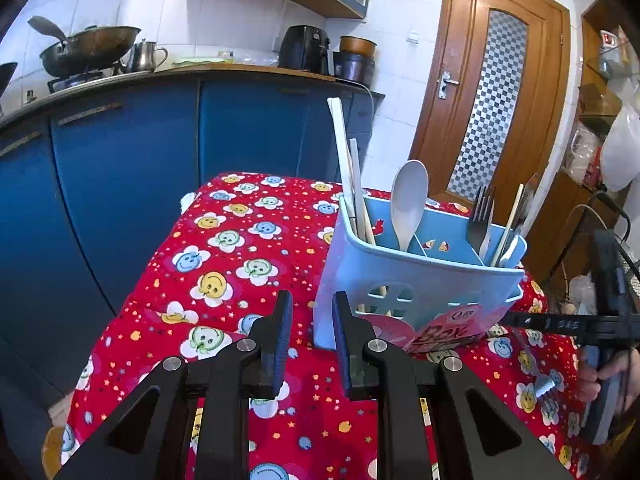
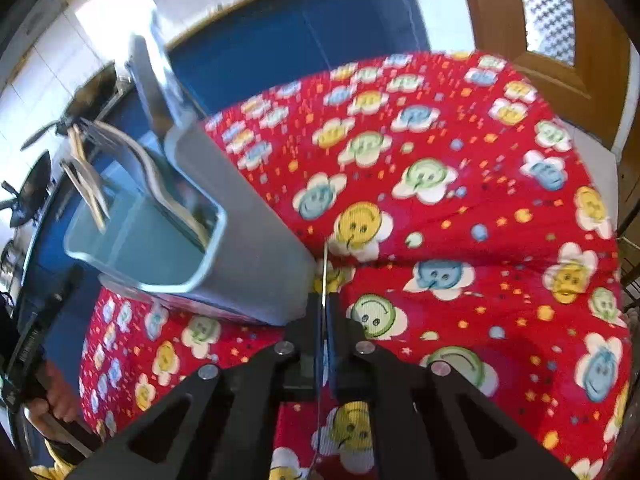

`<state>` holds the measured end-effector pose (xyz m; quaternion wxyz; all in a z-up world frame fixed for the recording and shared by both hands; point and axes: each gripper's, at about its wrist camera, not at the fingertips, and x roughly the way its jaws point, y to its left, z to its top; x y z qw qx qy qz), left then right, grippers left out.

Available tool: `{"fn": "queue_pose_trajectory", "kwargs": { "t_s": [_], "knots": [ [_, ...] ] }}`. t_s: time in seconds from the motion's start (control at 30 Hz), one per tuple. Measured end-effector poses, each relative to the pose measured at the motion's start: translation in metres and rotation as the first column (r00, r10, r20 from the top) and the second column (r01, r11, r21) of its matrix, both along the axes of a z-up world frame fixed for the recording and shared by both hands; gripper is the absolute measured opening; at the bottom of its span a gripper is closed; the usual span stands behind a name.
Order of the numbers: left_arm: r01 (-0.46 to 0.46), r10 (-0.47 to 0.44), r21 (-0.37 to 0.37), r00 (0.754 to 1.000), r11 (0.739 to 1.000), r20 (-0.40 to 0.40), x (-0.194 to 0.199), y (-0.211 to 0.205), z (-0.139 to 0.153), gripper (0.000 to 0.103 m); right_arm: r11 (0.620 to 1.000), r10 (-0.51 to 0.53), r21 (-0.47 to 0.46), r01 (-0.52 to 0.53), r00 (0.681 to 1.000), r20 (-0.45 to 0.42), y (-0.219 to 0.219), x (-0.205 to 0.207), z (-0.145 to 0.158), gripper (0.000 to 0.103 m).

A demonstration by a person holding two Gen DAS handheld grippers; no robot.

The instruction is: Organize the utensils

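Note:
A light blue utensil caddy (image 1: 416,276) stands on the red smiley tablecloth (image 1: 224,264). It holds chopsticks (image 1: 348,168), a white spoon (image 1: 408,204), a black fork (image 1: 480,216) and more utensils at its right end. My left gripper (image 1: 311,320) is open and empty, just in front of the caddy's left corner. My right gripper (image 2: 323,312) is shut on a thin metal utensil (image 2: 324,276) seen edge-on, beside the caddy (image 2: 240,240). In the left wrist view the right gripper (image 1: 516,320) comes in from the right with a fork head (image 1: 544,390) hanging below it.
Blue kitchen cabinets (image 1: 120,184) stand behind the table, with a wok (image 1: 88,48), a metal jug (image 1: 146,56) and a black appliance (image 1: 304,48) on the counter. A wooden door (image 1: 492,100) is at the right. Shelves with bags (image 1: 600,140) are at far right.

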<state>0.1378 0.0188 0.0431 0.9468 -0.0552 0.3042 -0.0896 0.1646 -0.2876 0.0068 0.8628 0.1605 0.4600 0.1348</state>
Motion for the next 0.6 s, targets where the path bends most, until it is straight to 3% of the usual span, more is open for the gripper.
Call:
{"fn": "queue_pose_trajectory", "kwargs": {
  "t_s": [0.17, 0.3, 0.6],
  "knots": [
    [0.002, -0.002, 0.003, 1.0, 1.0, 0.005, -0.003, -0.001, 0.001, 0.02, 0.999, -0.038, 0.005, 0.038, 0.987, 0.159, 0.003, -0.03, 0.029, 0.003],
    [0.004, -0.004, 0.01, 1.0, 1.0, 0.006, -0.006, -0.003, 0.001, 0.02, 0.997, -0.075, 0.036, 0.067, 0.958, 0.278, 0.005, -0.056, 0.053, 0.003],
    [0.01, -0.01, 0.007, 1.0, 1.0, 0.004, -0.007, -0.005, -0.001, 0.02, 0.993, -0.114, 0.041, 0.108, 0.866, 0.486, 0.022, -0.078, 0.113, 0.003]
  ]
}}
